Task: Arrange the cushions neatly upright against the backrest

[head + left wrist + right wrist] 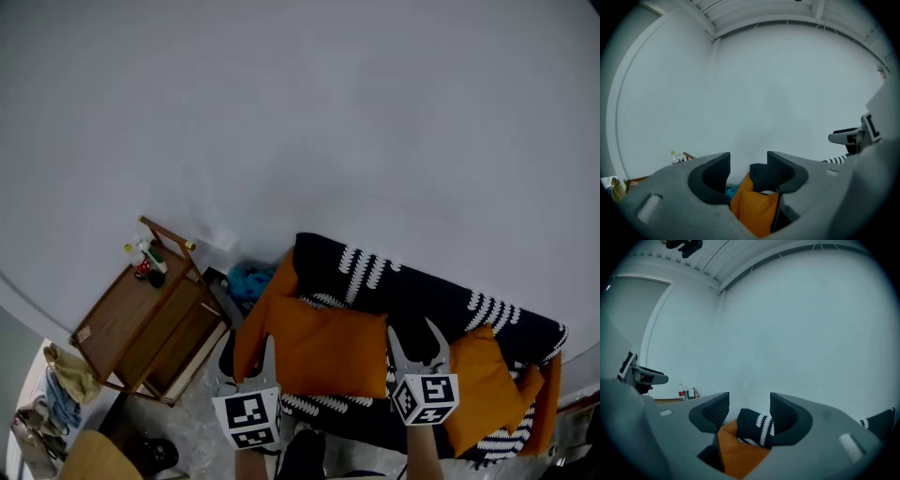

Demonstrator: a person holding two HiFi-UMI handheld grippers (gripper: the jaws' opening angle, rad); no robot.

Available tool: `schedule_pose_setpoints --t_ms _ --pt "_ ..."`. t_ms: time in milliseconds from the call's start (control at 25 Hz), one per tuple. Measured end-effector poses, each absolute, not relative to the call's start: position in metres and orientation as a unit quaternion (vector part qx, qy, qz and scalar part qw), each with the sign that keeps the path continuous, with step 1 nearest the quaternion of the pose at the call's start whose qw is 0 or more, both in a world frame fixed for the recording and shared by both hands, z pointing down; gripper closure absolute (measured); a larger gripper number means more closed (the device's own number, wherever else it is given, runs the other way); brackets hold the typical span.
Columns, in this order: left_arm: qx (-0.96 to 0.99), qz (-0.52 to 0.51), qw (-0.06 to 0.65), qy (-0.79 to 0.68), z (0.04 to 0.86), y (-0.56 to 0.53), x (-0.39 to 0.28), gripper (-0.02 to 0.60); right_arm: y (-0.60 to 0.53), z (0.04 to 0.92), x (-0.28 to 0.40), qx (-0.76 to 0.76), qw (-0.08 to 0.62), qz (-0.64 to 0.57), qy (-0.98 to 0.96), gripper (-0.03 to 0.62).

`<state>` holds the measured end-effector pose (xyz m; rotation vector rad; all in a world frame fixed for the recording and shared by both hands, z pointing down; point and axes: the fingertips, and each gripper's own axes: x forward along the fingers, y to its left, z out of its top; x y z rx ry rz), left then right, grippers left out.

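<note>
Fingers (712,174) of left gripper (749,165) spread wide, gripping nothing, orange fabric only seen beyond them. Same on right gripper (749,404): wide apart, empty. Both held low before the dark patterned sofa (422,291), touching nothing.

Sofa set along the white wall (300,112), backrest to the rear. On the seat, big orange cushion (328,352) left of centre, seemingly slumped rather than upright. Smaller orange cushion (483,384) toward the right end, tilted. More orange at both ends, cushion or armrest unclear.

Probably the approach step, with no grasp yet. Next move: down onto a cushion's upper edge, a firm pinch on soft fabric, then a lift to stand it against the backrest. Likely to sag if let go early.

Left of the sofa, wooden counter (122,323) with small bottle (142,255) on top, and blue bundle (251,278) wedged between counter and sofa. No obstacle visible along the reach.
</note>
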<state>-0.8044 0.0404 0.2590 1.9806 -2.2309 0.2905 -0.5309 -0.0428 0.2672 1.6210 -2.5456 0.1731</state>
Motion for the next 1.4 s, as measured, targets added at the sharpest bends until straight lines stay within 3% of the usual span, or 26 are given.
schedule_pose_setpoints --t_ms 320,880,1400 --pt "0.674 0.115 0.106 -0.722 0.294 -0.016 -0.835 0.331 -0.091 0.296 -0.557 0.552 0.081 0.086 -0.825 0.324" --pt "0.663 0.172 0.179 -0.706 0.376 -0.053 -0.837 0.331 -0.134 0.374 -0.528 0.568 0.122 0.167 -0.797 0.324" --pt "0.639 0.254 0.228 -0.69 0.486 -0.126 -0.826 0.331 -0.21 0.518 -0.484 0.534 0.194 0.264 -0.78 0.322"
